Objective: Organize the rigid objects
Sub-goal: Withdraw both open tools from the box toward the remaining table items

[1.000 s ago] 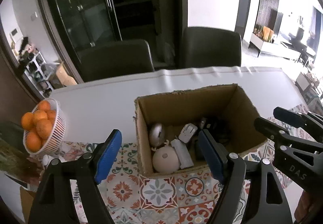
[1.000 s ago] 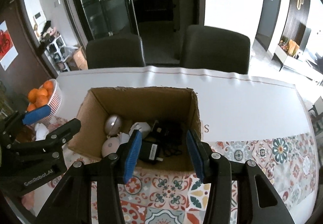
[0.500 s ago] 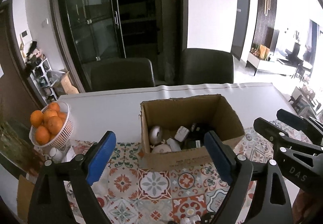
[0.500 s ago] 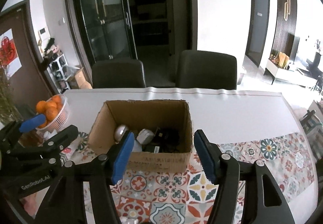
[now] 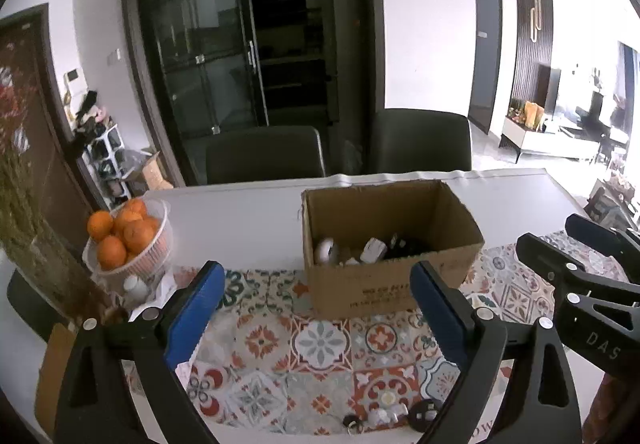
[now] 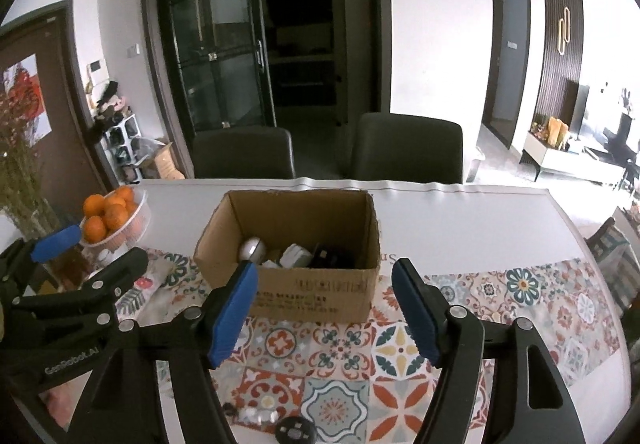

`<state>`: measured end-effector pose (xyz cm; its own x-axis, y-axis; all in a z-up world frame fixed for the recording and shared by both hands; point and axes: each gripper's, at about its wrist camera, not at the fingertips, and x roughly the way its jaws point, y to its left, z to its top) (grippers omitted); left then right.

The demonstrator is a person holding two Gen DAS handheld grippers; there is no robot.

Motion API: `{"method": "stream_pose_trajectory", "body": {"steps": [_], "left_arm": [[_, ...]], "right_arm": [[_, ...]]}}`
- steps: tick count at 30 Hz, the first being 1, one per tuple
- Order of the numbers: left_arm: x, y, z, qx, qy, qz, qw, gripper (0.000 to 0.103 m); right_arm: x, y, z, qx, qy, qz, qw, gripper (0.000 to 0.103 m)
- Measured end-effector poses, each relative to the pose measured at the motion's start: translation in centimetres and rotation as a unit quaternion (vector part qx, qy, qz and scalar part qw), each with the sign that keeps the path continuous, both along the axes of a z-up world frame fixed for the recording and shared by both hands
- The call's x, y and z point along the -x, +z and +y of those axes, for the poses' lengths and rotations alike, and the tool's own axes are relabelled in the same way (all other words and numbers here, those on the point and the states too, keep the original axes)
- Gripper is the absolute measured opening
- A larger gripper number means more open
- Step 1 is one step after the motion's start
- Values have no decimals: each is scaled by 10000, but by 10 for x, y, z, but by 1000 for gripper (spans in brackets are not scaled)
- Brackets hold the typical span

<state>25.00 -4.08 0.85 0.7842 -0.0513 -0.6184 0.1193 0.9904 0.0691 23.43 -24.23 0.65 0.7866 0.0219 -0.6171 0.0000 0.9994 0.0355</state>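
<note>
while both my left claw (image 5: 316, 308) and right claw (image 6: 324, 308) have just been opening and grasp nothing, the cardboard box (image 6: 312, 294) sits loaded on the surface (image 6: 460, 219).

Two dark chairs (image 6: 408, 147), glass-doored cabinet (image 6: 216, 43)

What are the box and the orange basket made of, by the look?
Box: plain brown corrugated cardboard, matte, with raw cut rims and black print on its front. Basket: probably white moulded plastic, slightly glossy, with thin ribbed slats; painted wire cannot be ruled out.
</note>
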Motion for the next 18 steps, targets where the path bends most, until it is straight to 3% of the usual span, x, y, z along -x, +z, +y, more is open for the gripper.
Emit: {"method": "stream_pose_trajectory", "body": {"steps": [7,18], "left_arm": [[19,-21,6,177,60,240,9995,97],[42,-61,7,200,233,643,9975,97]], "right_arm": [[18,-12,5,11,105,-50,9999,73],[36,-47,8,24,245,247,9994,73]]}}
